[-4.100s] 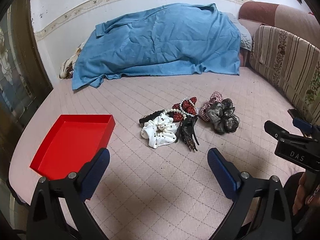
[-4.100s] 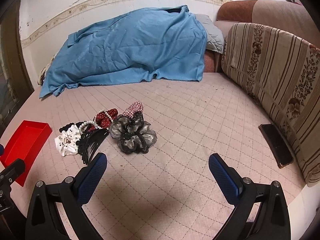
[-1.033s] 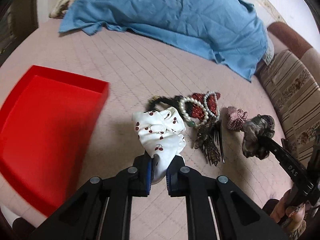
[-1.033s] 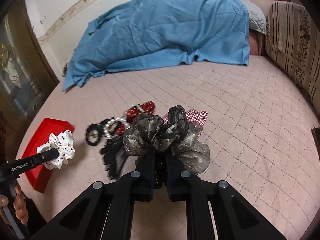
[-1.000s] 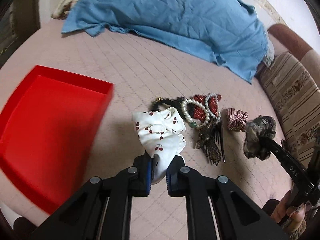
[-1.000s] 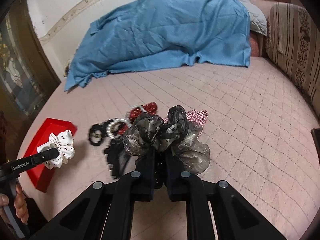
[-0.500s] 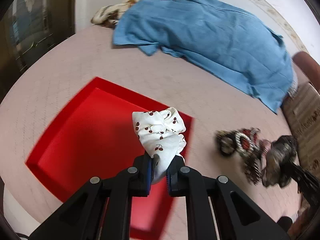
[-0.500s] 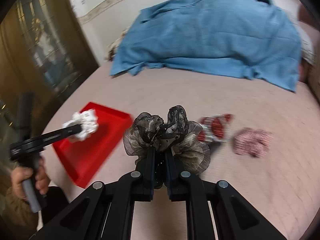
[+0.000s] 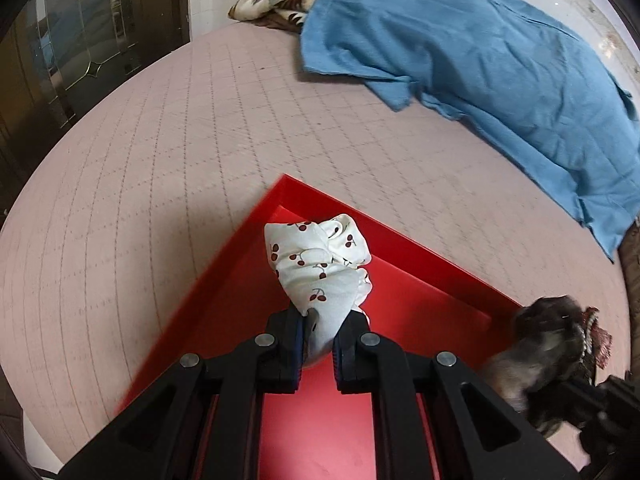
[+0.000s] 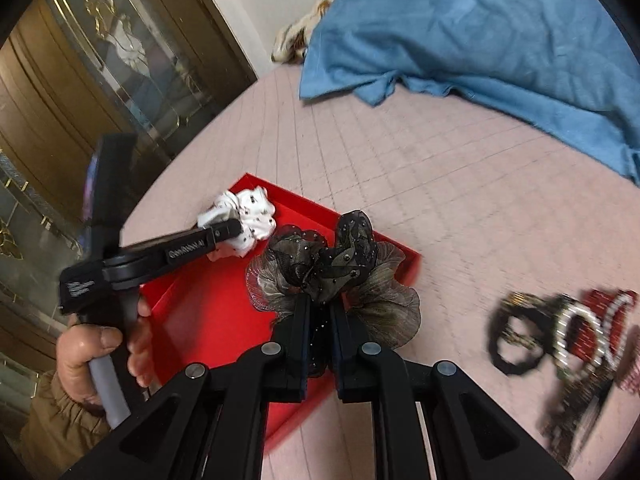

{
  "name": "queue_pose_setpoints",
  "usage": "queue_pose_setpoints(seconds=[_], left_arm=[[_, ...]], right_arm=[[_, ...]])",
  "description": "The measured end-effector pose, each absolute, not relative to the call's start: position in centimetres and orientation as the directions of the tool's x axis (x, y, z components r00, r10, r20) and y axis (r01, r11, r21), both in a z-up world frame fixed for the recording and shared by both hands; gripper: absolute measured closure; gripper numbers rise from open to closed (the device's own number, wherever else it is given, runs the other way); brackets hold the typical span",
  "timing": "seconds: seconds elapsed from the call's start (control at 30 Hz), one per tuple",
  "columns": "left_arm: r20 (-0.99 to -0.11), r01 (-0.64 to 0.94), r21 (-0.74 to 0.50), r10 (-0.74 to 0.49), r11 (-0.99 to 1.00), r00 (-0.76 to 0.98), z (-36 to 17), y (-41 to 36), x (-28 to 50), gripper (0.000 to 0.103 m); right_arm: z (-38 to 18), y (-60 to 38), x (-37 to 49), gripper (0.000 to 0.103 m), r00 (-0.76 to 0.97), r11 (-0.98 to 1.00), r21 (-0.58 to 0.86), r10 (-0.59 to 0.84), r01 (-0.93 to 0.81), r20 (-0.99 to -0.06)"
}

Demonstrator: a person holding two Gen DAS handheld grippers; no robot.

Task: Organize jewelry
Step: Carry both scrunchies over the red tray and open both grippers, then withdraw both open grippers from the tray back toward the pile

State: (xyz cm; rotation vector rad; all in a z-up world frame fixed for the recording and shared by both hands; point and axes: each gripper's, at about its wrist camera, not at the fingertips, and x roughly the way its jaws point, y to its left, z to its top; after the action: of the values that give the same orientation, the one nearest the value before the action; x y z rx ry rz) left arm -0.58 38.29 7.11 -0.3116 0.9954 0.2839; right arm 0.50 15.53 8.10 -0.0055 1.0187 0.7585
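Left wrist view: the left gripper has its jaws pressed onto a white cherry-print scrunchie, held above the floor of the red tray. At the lower right edge, blurred, the dark organza scrunchie sits at the tip of the right gripper, beside the tray's corner.

Right wrist view only: the right gripper is clamped on the dark organza scrunchie over the near right part of the red tray. The person's hand grips the handle of the left gripper. To the right, on the pink quilted mattress, lie the remaining pieces, blurred: a black hair tie and a pearl bracelet. Farther back lies a blue sheet.
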Motion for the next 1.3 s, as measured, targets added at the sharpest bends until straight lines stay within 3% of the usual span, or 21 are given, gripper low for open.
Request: queue_pose_setpoints(seconds=[0.13, 0.23, 0.33, 0.4, 0.63, 0.83, 0.97, 1.17, 1.3], left_arm=[[-0.85, -0.393, -0.127, 0.104, 0.911, 0.516, 6.8, 39.5, 0.3, 0.092], [-0.844, -0.404, -0.14, 0.104, 0.904, 0.526, 6.7, 39.9, 0.3, 0.083], [-0.836, -0.407, -0.137, 0.115, 0.903, 0.536, 6.8, 39.8, 0.0, 0.064], [-0.828, -0.406, -0.136, 0.121, 0.904, 0.548, 7.2, 39.6, -0.4, 0.058], [-0.807, -0.414, -0.155, 0.127, 0.897, 0.577, 8.8, 39.5, -2.5, 0.054], [-0.788, -0.447, -0.178, 0.146, 0.877, 0.599, 9.9, 39.0, -6.0, 0.051], [-0.787, -0.447, -0.207, 0.123, 0.87, 0.604, 10.2, 38.4, -7.9, 0.051], [-0.781, -0.427, -0.211, 0.112, 0.879, 0.615, 10.9, 37.0, -9.4, 0.051], [-0.779, -0.407, -0.215, 0.096, 0.888, 0.62, 11.6, 35.6, -9.5, 0.051]], right_arm=[[6.0, 18.0, 2.3, 0.091, 0.269, 0.755, 0.332, 0.55, -0.565, -0.791], [5.3, 19.1, 2.8, 0.089, 0.263, 0.757, 0.325, 0.54, -0.567, -0.8], [5.3, 19.4, 2.9, 0.06, 0.256, 0.754, 0.331, 0.544, -0.568, -0.799], [6.0, 19.0, 2.7, 0.055, 0.268, 0.748, 0.331, 0.555, -0.575, -0.788], [7.9, 15.6, 0.2, 0.034, 0.343, 0.78, 0.311, 0.544, -0.542, -0.766], [5.0, 15.9, -2.5, 0.036, 0.217, 0.778, 0.345, 0.515, -0.525, -0.829], [3.4, 17.4, -4.1, 0.074, 0.224, 0.793, 0.24, 0.424, -0.56, -0.877], [3.7, 16.9, -3.6, 0.082, 0.296, 0.812, 0.137, 0.357, -0.568, -0.886], [3.6, 15.7, -2.4, 0.082, 0.266, 0.817, 0.19, 0.383, -0.545, -0.885]])
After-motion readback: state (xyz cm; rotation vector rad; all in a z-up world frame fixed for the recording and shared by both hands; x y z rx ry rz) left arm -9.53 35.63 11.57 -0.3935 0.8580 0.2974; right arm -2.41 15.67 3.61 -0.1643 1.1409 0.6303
